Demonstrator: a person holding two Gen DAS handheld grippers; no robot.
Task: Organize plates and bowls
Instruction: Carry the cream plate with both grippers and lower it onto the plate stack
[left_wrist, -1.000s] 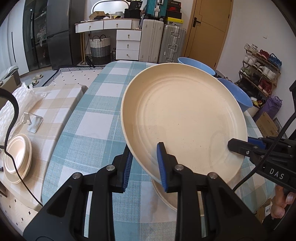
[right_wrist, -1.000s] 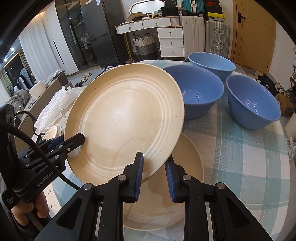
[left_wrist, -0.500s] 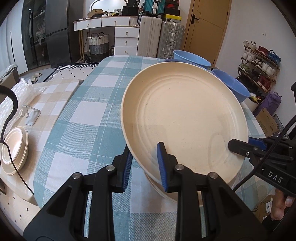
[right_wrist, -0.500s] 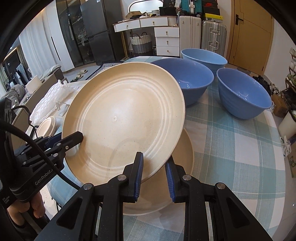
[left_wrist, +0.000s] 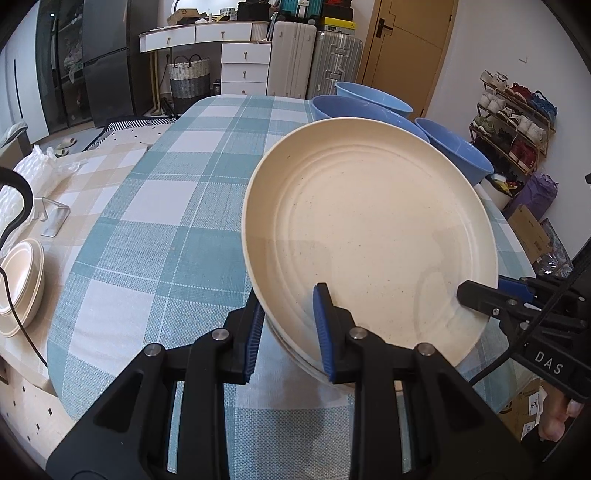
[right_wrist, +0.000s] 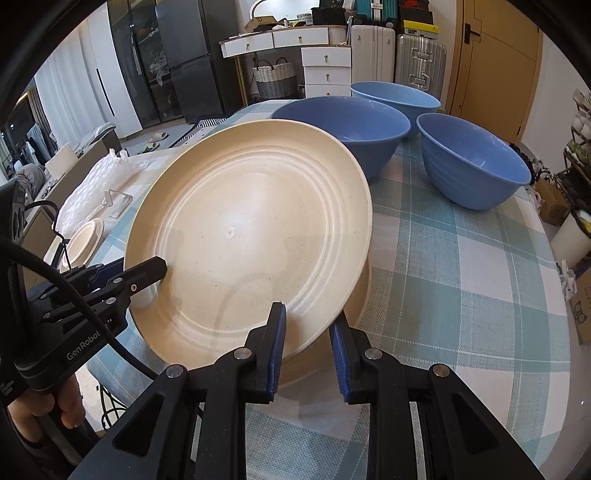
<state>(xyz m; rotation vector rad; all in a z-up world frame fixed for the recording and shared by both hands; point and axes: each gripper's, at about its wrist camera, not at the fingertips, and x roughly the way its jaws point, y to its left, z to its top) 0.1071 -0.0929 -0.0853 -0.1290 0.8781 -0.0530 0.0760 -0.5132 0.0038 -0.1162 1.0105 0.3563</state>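
A large cream plate (left_wrist: 369, 236) is held by both grippers over a second cream plate (left_wrist: 295, 360) lying on the checked table. My left gripper (left_wrist: 286, 332) is shut on the plate's near-left rim. My right gripper (right_wrist: 308, 345) is shut on its near-right rim (right_wrist: 317, 325); the plate's face fills the right wrist view (right_wrist: 251, 236). The lower plate (right_wrist: 364, 295) peeks out beneath. Three blue bowls (right_wrist: 347, 125) (right_wrist: 395, 98) (right_wrist: 472, 158) stand behind on the table. The right gripper also shows in the left wrist view (left_wrist: 495, 299), the left one in the right wrist view (right_wrist: 140, 273).
The blue-and-white checked table (left_wrist: 155, 229) stretches left of the plates. A lower side table at left carries small cream dishes (left_wrist: 18, 280), a metal stand (left_wrist: 55, 214) and bubble wrap (left_wrist: 22, 184). Drawers, suitcases and a shoe rack stand beyond.
The held plate has come down and flattened toward the lower plate. Both grippers kept their grip on it.
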